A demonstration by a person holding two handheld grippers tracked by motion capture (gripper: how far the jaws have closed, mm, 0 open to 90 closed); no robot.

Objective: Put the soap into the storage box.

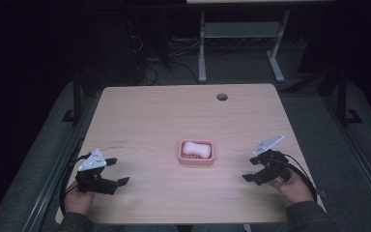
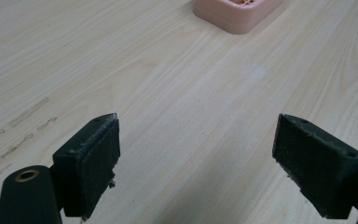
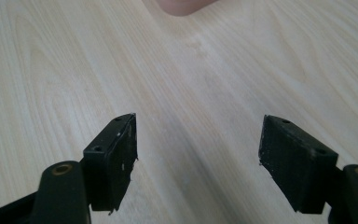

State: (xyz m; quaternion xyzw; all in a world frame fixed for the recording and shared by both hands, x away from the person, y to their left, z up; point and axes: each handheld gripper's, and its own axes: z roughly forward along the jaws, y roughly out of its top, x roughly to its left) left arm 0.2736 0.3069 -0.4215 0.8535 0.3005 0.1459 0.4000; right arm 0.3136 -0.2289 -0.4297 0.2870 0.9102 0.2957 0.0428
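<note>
A pink soap dish (image 1: 196, 152) sits near the middle of the wooden table (image 1: 174, 116), with a white bar of soap (image 1: 195, 148) lying in it. My left gripper (image 1: 118, 171) rests at the table's front left, open, its jaws aimed toward the dish. In the left gripper view the jaws stand wide apart over bare wood, gripper (image 2: 196, 163), and the dish's corner (image 2: 235, 14) shows at the top. My right gripper (image 1: 249, 170) is at the front right, open, pointing left toward the dish. Bare wood lies between its jaws, gripper (image 3: 198, 158), and the dish's edge (image 3: 182, 6) peeks in at the top.
A round cable hole (image 1: 221, 96) is near the table's far edge. Faint scuff marks (image 2: 25, 123) lie on the wood left of the left gripper. Beyond the table stands a white desk frame (image 1: 236, 38) on a dark floor.
</note>
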